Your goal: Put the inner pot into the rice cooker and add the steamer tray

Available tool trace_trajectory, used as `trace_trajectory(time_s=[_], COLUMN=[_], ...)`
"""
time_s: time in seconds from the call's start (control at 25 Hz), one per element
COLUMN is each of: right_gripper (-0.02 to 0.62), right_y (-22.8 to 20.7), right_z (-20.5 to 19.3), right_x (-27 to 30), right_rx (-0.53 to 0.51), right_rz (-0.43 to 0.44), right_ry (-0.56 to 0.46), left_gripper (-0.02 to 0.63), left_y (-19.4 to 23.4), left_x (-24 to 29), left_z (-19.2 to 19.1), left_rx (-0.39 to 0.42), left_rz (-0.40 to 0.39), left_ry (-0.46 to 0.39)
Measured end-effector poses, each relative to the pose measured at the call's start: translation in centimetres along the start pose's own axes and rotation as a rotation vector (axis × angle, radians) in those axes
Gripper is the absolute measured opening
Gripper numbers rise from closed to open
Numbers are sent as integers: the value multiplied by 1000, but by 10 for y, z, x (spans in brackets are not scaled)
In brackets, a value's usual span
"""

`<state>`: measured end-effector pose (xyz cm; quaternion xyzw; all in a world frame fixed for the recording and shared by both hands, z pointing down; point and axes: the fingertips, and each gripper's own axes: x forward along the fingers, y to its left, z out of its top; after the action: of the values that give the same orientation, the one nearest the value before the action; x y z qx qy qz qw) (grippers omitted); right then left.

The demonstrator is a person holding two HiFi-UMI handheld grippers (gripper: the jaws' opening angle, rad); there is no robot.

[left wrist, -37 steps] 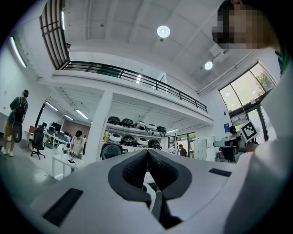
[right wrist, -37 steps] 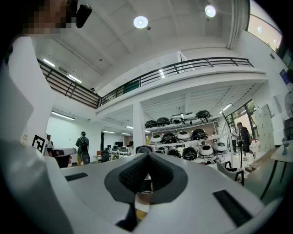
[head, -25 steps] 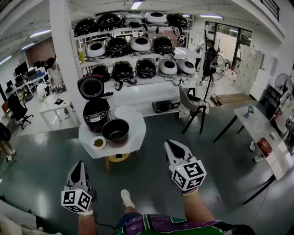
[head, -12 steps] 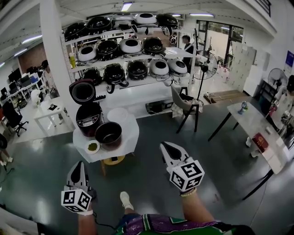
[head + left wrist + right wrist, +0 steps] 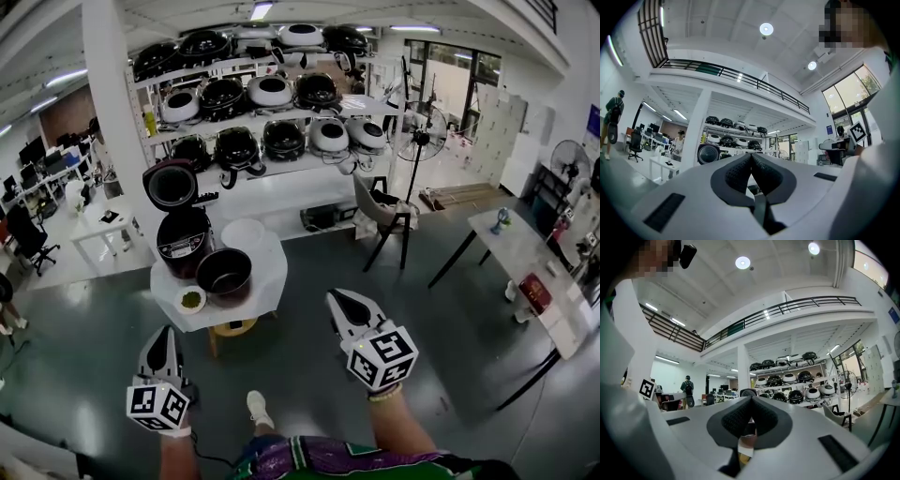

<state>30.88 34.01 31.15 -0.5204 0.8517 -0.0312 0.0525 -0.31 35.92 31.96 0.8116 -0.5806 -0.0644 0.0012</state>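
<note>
The dark rice cooker (image 5: 183, 241) stands on the small white surface (image 5: 270, 279) with its lid up. The black inner pot (image 5: 225, 274) sits outside the rice cooker, just beside it on the right, and the round white steamer tray (image 5: 246, 232) lies behind the pot, also just right of the rice cooker. The left gripper (image 5: 161, 342) and the right gripper (image 5: 345, 305) are both well apart from the rice cooker, close to the person, and each has its fingers pressed together with nothing between them.
</note>
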Motion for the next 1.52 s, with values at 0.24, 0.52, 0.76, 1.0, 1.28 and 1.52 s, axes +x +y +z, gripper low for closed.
trace_trajectory(time_s=[0.24,0.52,0.76,1.0,1.28,1.52], right_gripper=[5,5,5,5,5,6], right_y=[-7,-21,-32,-36,-37,-40], right_z=[-6,2,8,29,33,38], right_x=[29,83,150,226,303,351], right_rx=[7,18,20,24,-1,-22], right_rz=[4,-1,-2,-8,-52,-112], right_ry=[14,17,16,-4,-11,-43], left_gripper=[21,21,21,21,21,21], left_y=[18,49,87,136,197,239], left_x=[21,63,118,183,246,290], left_z=[-9,-7,-6,7,1,-1], left_rx=[3,-3,-17,-27,-65,-80], left_rz=[15,44,27,-5,-27,-44], left_ry=[16,2,9,17,30,28])
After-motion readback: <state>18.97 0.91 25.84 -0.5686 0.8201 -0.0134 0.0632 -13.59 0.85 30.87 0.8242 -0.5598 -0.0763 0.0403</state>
